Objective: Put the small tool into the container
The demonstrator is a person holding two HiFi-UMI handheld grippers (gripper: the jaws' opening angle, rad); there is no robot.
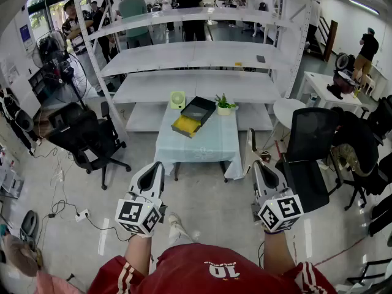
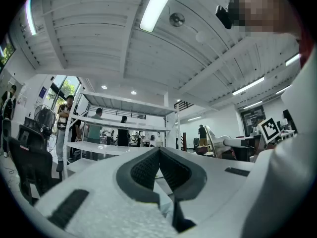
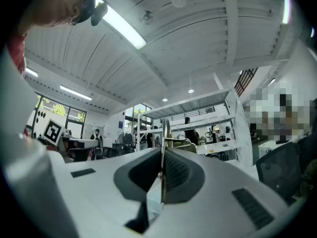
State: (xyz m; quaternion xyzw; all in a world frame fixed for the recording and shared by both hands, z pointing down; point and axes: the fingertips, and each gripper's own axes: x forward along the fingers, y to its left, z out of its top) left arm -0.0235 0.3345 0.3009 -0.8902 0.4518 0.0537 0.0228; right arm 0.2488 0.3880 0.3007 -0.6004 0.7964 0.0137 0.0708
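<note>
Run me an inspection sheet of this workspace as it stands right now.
Surface: table under a pale blue cloth, some way ahead.
Job's things: thin metal tool in the right claw; black open tray with yellow contents on the table.
Clutter: small green fan and potted plant beside the tray.
Grippers: left claw shut, empty; right claw shut on the tool.
Cables: black leads on the floor at left.
Surroundings: white shelving, black office chairs, people behind.
</note>
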